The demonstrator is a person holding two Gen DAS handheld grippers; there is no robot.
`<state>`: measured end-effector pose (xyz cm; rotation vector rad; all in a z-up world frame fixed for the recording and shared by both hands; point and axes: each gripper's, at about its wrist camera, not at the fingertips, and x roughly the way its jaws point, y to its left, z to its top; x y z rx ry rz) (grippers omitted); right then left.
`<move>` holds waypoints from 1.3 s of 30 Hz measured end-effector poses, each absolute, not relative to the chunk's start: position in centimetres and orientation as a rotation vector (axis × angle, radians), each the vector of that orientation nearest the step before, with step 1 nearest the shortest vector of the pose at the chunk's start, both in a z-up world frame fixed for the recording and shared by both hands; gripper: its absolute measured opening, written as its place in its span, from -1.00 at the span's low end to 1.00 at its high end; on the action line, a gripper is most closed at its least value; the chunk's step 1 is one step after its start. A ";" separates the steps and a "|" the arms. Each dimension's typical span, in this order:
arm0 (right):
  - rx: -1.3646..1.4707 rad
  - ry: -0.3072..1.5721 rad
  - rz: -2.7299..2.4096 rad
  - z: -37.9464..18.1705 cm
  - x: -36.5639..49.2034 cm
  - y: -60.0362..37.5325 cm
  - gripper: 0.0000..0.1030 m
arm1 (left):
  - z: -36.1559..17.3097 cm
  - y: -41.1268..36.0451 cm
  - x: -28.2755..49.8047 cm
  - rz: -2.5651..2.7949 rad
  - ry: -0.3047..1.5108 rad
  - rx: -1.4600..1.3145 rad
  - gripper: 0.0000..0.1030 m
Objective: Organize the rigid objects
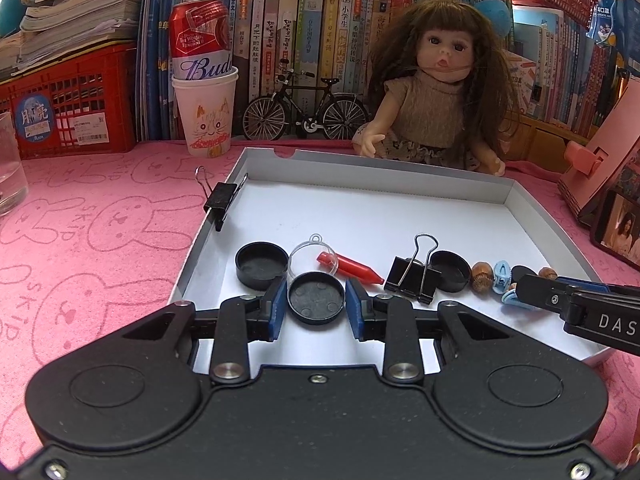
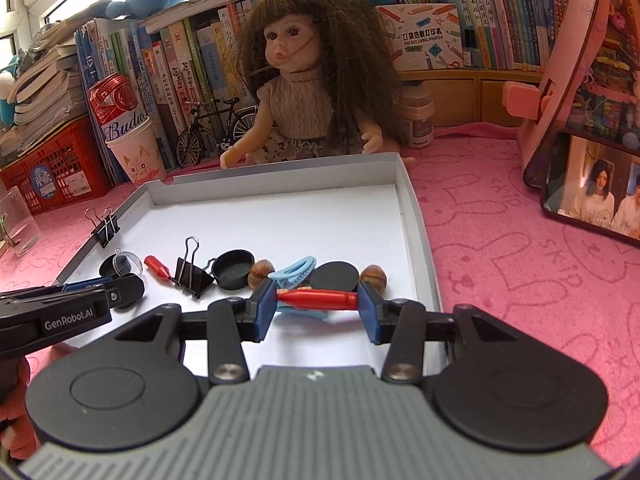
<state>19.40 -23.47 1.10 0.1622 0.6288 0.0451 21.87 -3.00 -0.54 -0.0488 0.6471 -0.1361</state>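
Observation:
A white shallow box [image 1: 280, 208] lies on the pink cloth and holds a row of small items. My left gripper [image 1: 316, 306] is shut on a black round cap [image 1: 316, 302] near the box's front. Behind it lie another black cap [image 1: 261, 265], a clear plastic dome [image 1: 310, 256], a red crayon-like piece [image 1: 352, 270], a black binder clip [image 1: 412, 278], a third cap [image 1: 454, 270], acorns [image 1: 482, 276] and blue clips [image 1: 502, 278]. My right gripper [image 2: 318, 300] is shut on a red bullet-shaped piece [image 2: 318, 299] held crosswise over a blue hair clip [image 2: 294, 274].
A second binder clip [image 1: 220, 200] is clamped on the box's left wall. A doll [image 1: 436, 92], a toy bicycle [image 1: 304, 108], a paper cup with a red can [image 1: 204, 108], a red crate [image 1: 68, 112] and books stand behind. A glass [image 1: 10, 168] is at left, a phone [image 2: 596, 188] at right.

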 end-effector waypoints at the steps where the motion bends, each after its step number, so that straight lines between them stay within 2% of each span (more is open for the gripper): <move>1: 0.164 0.627 0.046 1.1 19.5 -23.5 -0.04 | -0.6 -3.0 22.0 -0.135 0.646 -0.049 -0.42; 15: 0.167 0.604 0.063 1.2 19.8 -23.5 0.00 | -0.6 -3.1 21.9 -0.131 0.633 -0.053 -0.39; 19: 0.176 0.603 0.066 1.1 19.7 -23.6 0.23 | -0.6 -3.0 21.7 -0.127 0.633 -0.050 -0.24; 30: 0.170 0.597 0.070 1.3 19.2 -23.5 0.41 | -0.4 -3.3 21.0 -0.132 0.636 -0.033 -0.01; 37: 0.146 0.583 0.071 1.8 18.4 -23.1 0.51 | 0.2 -3.5 20.2 -0.125 0.616 -0.017 0.43; 39: 0.140 0.579 0.072 1.9 18.2 -23.0 0.56 | 0.3 -3.5 19.9 -0.125 0.611 -0.011 0.48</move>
